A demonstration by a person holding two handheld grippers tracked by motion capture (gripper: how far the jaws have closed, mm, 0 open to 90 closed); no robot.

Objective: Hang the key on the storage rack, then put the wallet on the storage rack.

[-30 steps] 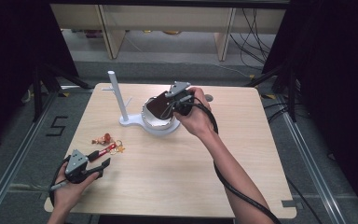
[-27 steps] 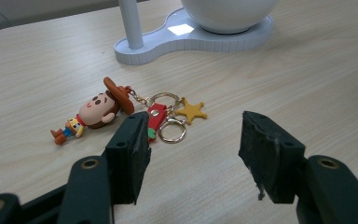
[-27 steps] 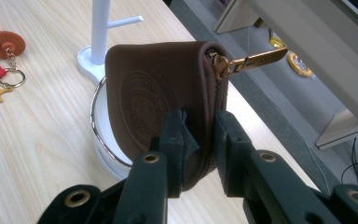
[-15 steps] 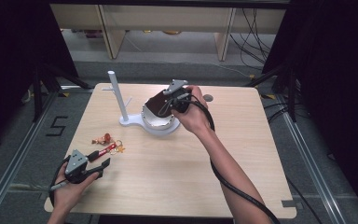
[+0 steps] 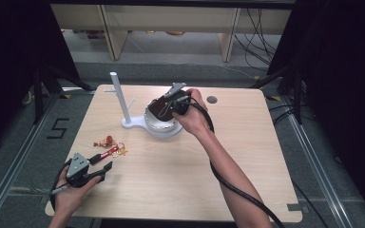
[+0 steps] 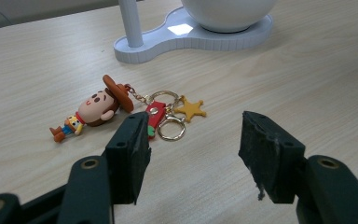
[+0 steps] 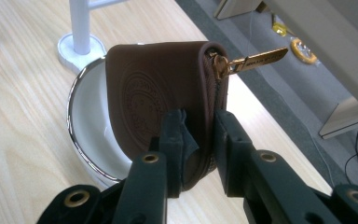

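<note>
Pouch first: a small brown leather zip pouch [image 7: 163, 100] with an embossed round mark and a gold zipper pull is pinched at its lower edge between the jaws of the right gripper [image 7: 198, 140], held on edge directly above the white bowl [image 7: 91, 135] with a chrome rim. In the high view the pouch [image 5: 160, 108] sits over the bowl [image 5: 160, 127], which shares a white base with a slim white upright post [image 5: 120, 97] at the far middle of the pale wooden counter [image 5: 247, 156]. Pouch's long axis runs up from the jaws, zipper pull pointing to the far side; likely next move is a short drop or lowering straight into the bowl, so the relation that counts is pouch above bowl mouth, and it looks roughly centred over it. Left gripper [image 5: 89, 170] rests near the counter's front left corner, jaws spread wide and empty. Just ahead of them lies a cowboy-figure keychain [image 6: 95, 109] with gold rings and a yellow star charm, flat on the counter, its length running across the jaws' line of reach; the left hand is much the nearer to it. Against the picture one second back: pouch has shifted slightly toward the post side over the bowl; left gripper and keychain unchanged.
</note>
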